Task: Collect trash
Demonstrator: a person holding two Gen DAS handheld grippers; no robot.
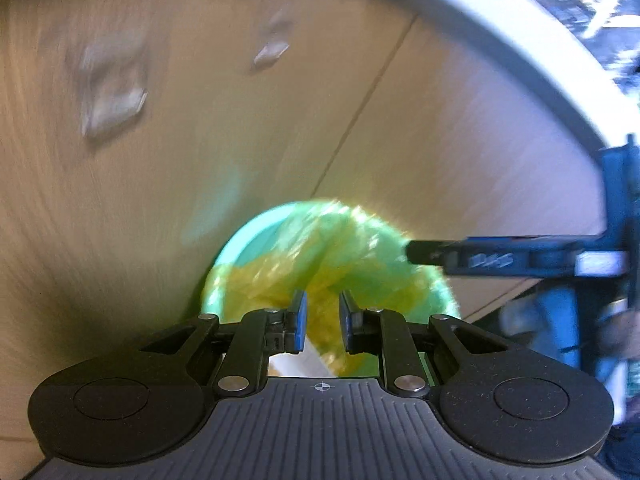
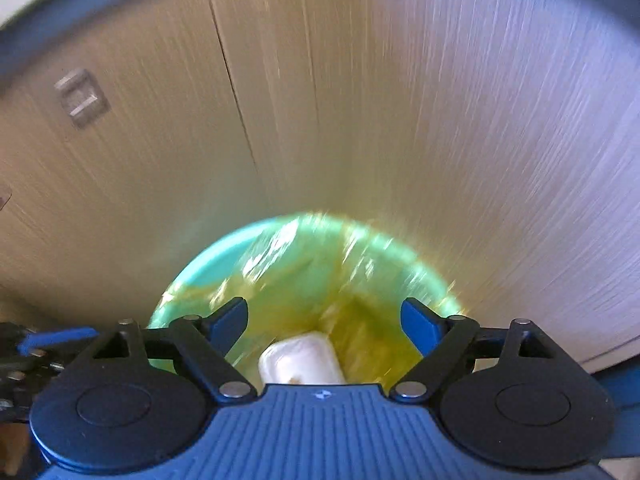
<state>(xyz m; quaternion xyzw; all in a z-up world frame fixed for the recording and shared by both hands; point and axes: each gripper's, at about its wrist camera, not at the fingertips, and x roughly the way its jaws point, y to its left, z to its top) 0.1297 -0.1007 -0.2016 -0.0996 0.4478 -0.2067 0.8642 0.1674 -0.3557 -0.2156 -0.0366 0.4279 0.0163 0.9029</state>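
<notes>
Right hand-held gripper [image 2: 324,320] spread above lined bin [image 2: 192,248]; no legible writing.

Both cameras look down from close above the green trash bin [image 1: 320,264] [image 2: 304,280] on the wooden floor [image 1: 160,180] [image 2: 400,120]. The left camera also sees the right gripper [image 1: 412,252] reaching in from the side.

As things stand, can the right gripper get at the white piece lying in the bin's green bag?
Probably yes. The right gripper hangs open right above the white piece, and nothing shows between them inside the green bag. Blur hides finer detail.
</notes>
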